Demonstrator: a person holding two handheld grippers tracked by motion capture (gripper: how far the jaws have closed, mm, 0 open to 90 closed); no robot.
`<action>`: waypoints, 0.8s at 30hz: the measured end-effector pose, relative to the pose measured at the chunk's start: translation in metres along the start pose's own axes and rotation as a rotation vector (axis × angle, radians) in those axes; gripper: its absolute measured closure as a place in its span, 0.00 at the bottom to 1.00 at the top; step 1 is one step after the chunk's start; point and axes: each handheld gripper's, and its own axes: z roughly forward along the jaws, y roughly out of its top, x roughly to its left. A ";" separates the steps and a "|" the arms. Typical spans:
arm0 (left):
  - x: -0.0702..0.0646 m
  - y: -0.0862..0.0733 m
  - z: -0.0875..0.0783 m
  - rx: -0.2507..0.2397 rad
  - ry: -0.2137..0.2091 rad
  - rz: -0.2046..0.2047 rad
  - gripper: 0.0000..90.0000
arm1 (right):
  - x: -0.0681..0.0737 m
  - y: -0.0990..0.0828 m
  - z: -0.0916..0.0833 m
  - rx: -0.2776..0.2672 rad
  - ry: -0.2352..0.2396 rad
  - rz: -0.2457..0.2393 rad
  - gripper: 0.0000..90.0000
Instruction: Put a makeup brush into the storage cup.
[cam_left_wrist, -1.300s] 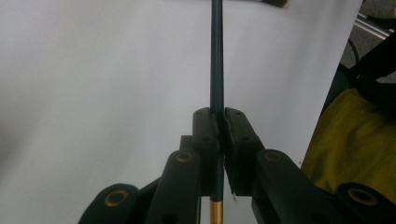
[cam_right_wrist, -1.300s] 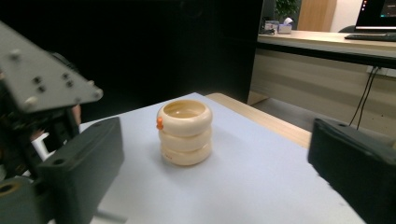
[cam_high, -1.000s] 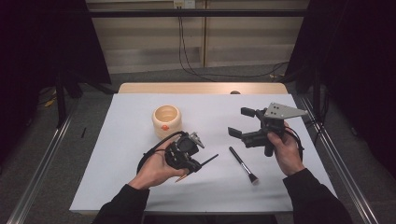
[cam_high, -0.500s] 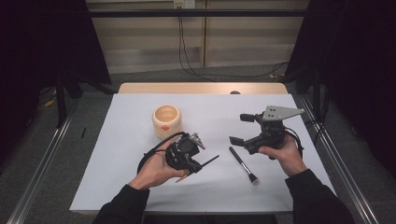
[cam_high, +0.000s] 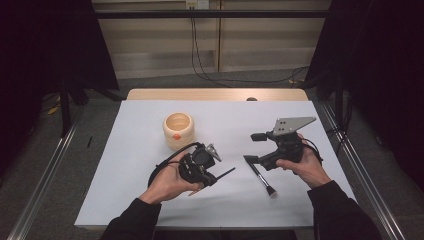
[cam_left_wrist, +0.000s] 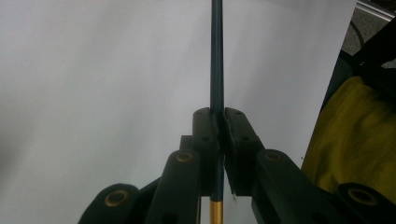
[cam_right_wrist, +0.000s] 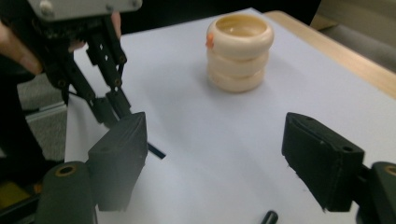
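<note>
My left gripper (cam_high: 211, 178) rests in a hand at the table's front centre. In the left gripper view its jaws (cam_left_wrist: 222, 116) are shut on a thin dark stick (cam_left_wrist: 216, 56) with a gold band, whose tip (cam_high: 226, 173) pokes out to the right. My right gripper (cam_high: 253, 148) is held just above the table to the right, with its jaws pointing left. They stand open (cam_right_wrist: 219, 158) with nothing between them and have just been closing a little. A black makeup brush (cam_high: 262, 177) lies on the sheet below that gripper. A cream ribbed cup (cam_high: 178, 129) (cam_right_wrist: 239, 51) stands upright further back.
A white sheet (cam_high: 140, 150) covers the table, with a wooden strip (cam_high: 215, 94) along its far edge. Metal rails run down both sides of the table. In the left gripper view a yellow cloth (cam_left_wrist: 355, 140) lies beyond the sheet's edge.
The right gripper's jaws have dipped slightly toward the table and drawn a little closer together. The left hand and its stick have not moved.
</note>
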 end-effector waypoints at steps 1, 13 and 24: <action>0.000 0.000 0.000 0.004 -0.002 0.001 0.93 | 0.000 0.000 0.000 0.025 0.003 -0.006 0.30; -0.004 0.002 0.003 0.011 -0.017 0.014 0.93 | 0.003 0.000 0.004 0.171 0.135 -0.054 0.42; -0.012 0.005 0.011 0.041 -0.032 0.032 0.93 | 0.013 -0.001 0.015 0.340 0.183 -0.166 0.54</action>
